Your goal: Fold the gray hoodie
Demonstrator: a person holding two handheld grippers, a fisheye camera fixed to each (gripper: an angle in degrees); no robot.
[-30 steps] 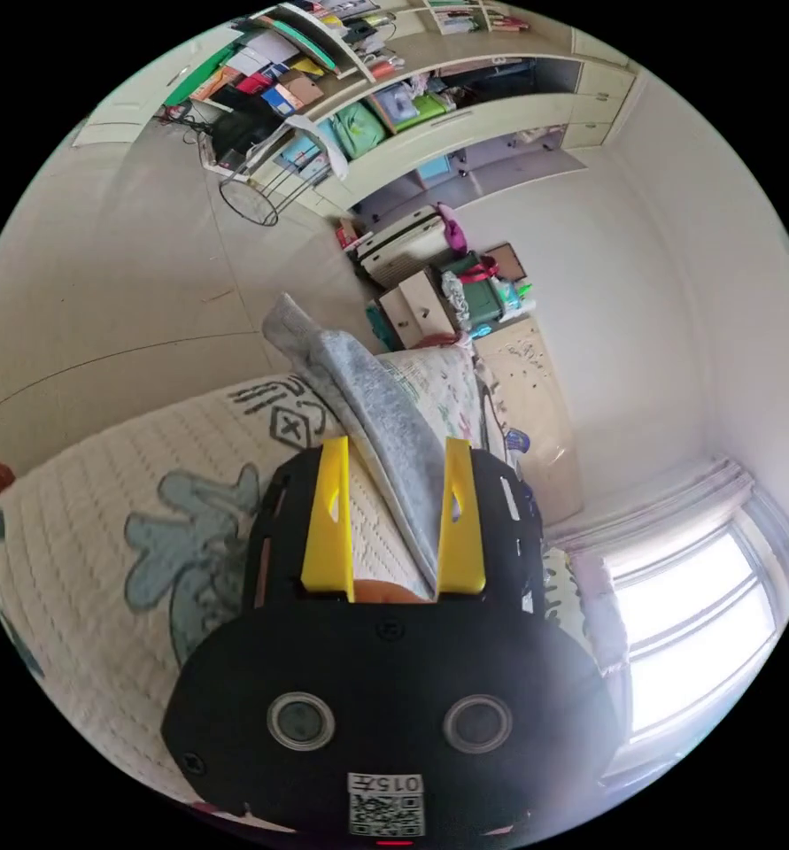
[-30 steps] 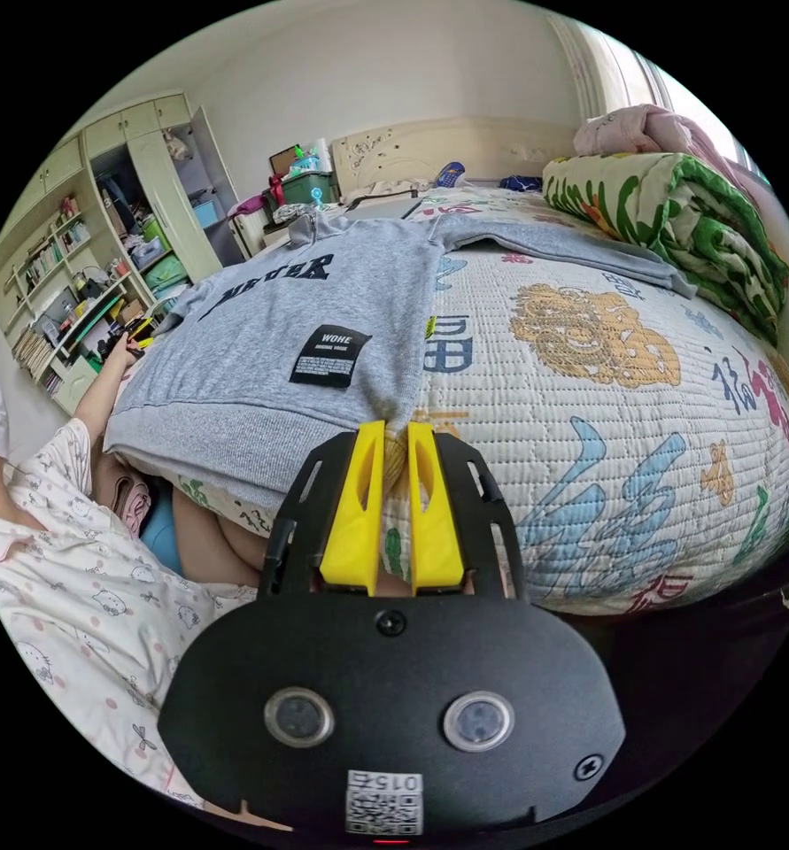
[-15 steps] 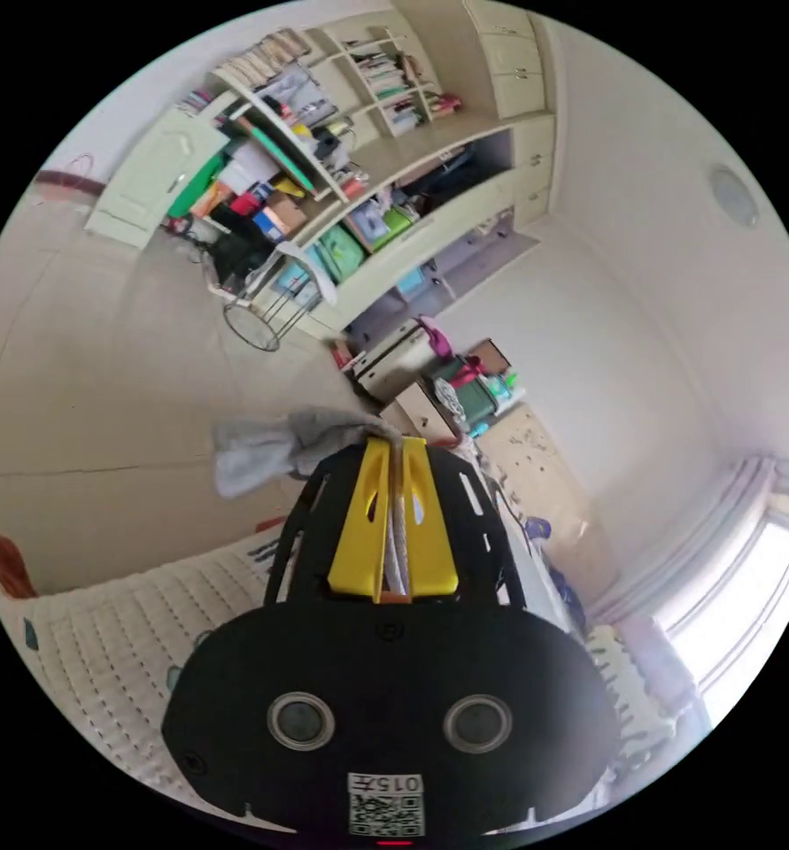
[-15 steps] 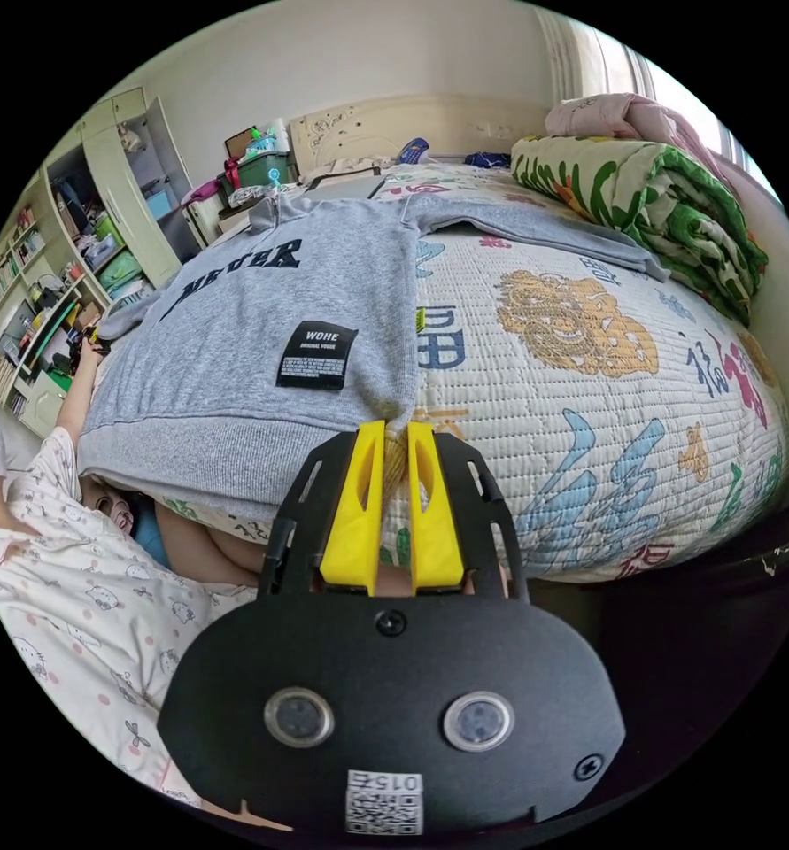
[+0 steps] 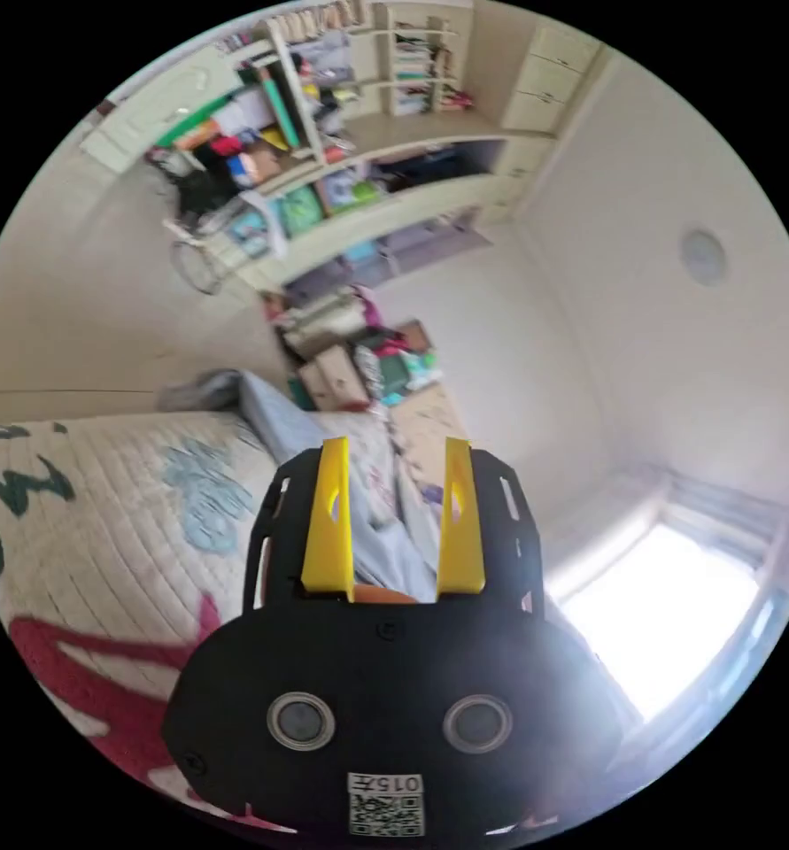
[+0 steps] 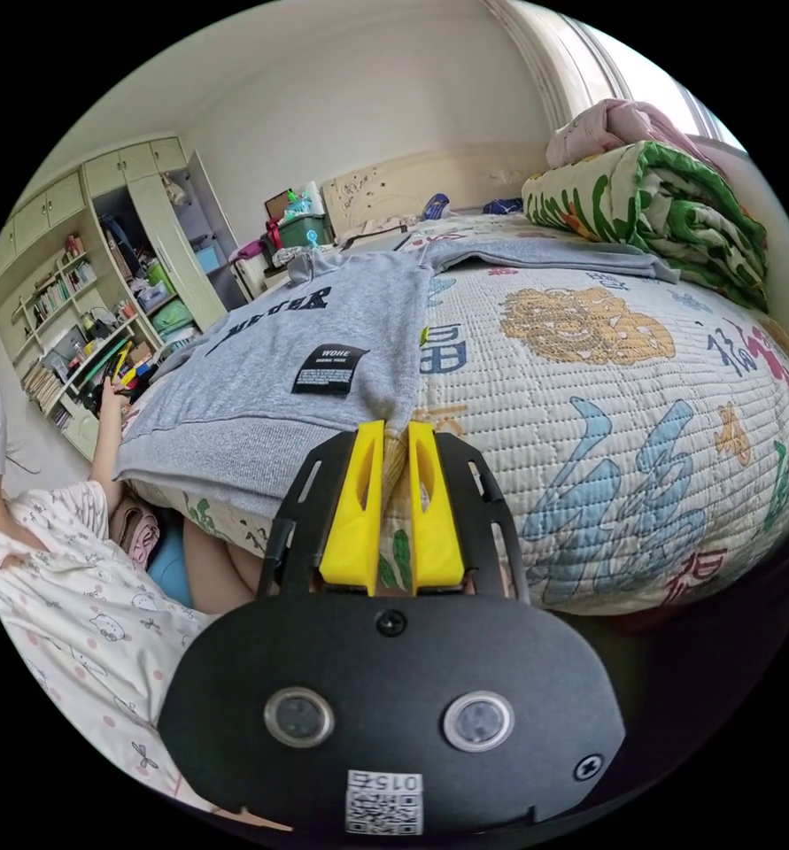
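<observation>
The gray hoodie (image 6: 305, 354) lies spread front side up on the bed (image 6: 642, 425), its hem at the near edge and its hood toward the far headboard. One sleeve extends to the right across the quilted bedspread, toward a rolled green-patterned blanket (image 6: 669, 212) at the far right.

Right gripper (image 6: 392, 438): jaws nearly closed, with the near right corner of the hem clamped between them. This hold pins the corner at the mattress edge, probably so that the body of the garment stays taut and flat while the other side is handled.

Left gripper (image 5: 396, 452): jaws spread wide apart and holding nothing. Gray fabric (image 5: 279, 416) lies on the bedspread beyond the tips, running away from them; no contact between jaws and fabric can be confirmed, as this view is blurred. In the right gripper view the left gripper (image 6: 121, 365) appears at the far left side of the hoodie, in the person's outstretched hand.

Judgement: folding has not begun in earnest. The garment is flattened, one corner is anchored, and the open left gripper is positioned to take a fresh hold on the left sleeve or side.
</observation>
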